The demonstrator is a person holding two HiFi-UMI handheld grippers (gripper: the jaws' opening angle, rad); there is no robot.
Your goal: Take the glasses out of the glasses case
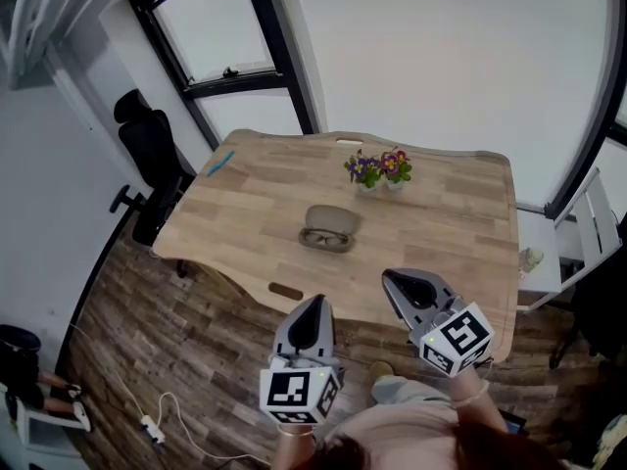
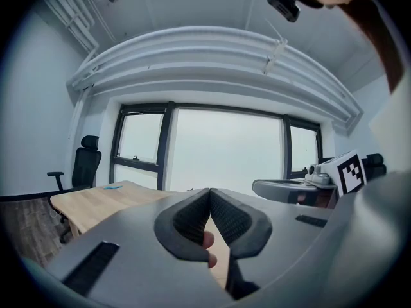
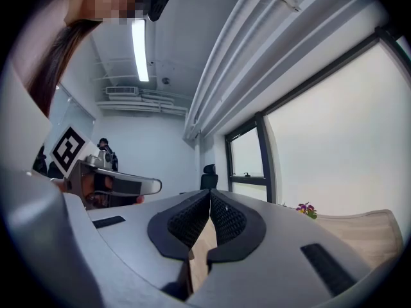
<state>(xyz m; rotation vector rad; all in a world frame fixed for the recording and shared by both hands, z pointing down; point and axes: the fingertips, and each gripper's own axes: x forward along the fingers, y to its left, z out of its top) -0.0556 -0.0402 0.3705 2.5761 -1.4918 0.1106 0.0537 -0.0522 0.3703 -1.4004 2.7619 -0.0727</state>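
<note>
Bench (image 1: 451, 213): pale wood grain. Glasses case (image 1: 328, 226): taupe. Flowers (image 1: 378, 167): purple and pink. Pen (image 1: 218, 163): blue. Chair (image 1: 152, 155): black. Left gripper (image 1: 315, 304) and right gripper (image 1: 394, 280): grey, with black-and-white square markers. Floor (image 1: 127, 331): dark brown planks.

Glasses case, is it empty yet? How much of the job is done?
Done: the glasses case on the table already looks open. In hand: nothing; the left hand-held gripper and right hand-held gripper are both shut and empty, short of the table. Left: the glasses seem to lie inside, so all the lifting out is yet to do.
</note>
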